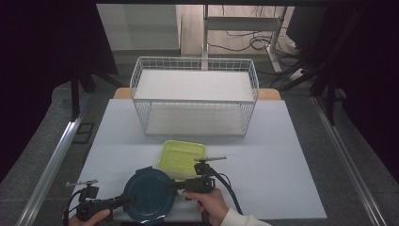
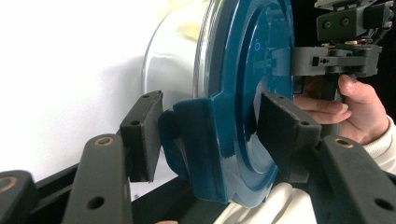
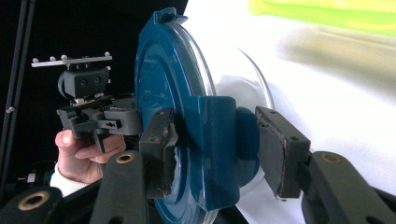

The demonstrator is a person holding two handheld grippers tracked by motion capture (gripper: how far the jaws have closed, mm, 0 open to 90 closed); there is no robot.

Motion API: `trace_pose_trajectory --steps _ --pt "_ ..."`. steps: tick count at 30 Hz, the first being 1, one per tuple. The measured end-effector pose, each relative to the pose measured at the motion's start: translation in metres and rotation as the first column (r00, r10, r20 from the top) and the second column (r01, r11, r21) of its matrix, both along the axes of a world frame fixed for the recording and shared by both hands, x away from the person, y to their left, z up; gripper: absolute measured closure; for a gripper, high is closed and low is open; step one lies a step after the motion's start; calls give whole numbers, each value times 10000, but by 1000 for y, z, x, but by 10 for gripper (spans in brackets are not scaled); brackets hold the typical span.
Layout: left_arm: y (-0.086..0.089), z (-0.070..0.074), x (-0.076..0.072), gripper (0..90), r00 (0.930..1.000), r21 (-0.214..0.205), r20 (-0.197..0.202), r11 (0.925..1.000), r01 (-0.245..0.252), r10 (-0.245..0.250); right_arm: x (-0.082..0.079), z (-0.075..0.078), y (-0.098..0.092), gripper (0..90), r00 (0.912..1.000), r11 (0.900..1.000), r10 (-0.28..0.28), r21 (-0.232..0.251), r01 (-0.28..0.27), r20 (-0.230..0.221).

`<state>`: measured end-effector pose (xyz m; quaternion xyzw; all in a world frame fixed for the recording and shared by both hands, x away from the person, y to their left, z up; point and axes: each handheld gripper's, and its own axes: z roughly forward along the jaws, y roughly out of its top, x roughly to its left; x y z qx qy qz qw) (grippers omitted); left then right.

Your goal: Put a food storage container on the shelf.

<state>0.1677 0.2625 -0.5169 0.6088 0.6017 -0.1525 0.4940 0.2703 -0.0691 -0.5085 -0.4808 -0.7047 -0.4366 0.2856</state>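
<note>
Left gripper (image 2: 205, 135): jaws straddle a clip of the blue lid (image 1: 149, 193), touching. Right gripper (image 3: 212, 149): clamps the opposite clip. Lid sits on a glass bowl (image 2: 170, 65), bench (image 1: 282, 155) front edge. Risk: uneven squeeze slides the bowl towards the green lid (image 1: 182, 156).

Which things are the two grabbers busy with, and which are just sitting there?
In the job:
- round blue-lidded container
- left hand-held gripper at its left latch
- right hand-held gripper at its right latch

Just lying about:
- yellow-green container
- white wire basket
</note>
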Motion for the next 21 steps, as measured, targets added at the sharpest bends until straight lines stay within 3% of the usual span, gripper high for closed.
trace_pose_trajectory --steps 13,18,21 --pt "-15 25 13 432 9970 63 629 9990 440 -443 -5 25 -22 501 9973 9992 -372 166 362 628" --pt "-22 39 25 434 9945 119 822 9978 647 -655 -2 39 -29 501 9943 9985 -531 205 514 927" --pt "-27 55 41 434 9904 251 1121 9966 788 -812 7 52 -36 500 9903 9968 -747 365 709 1171"
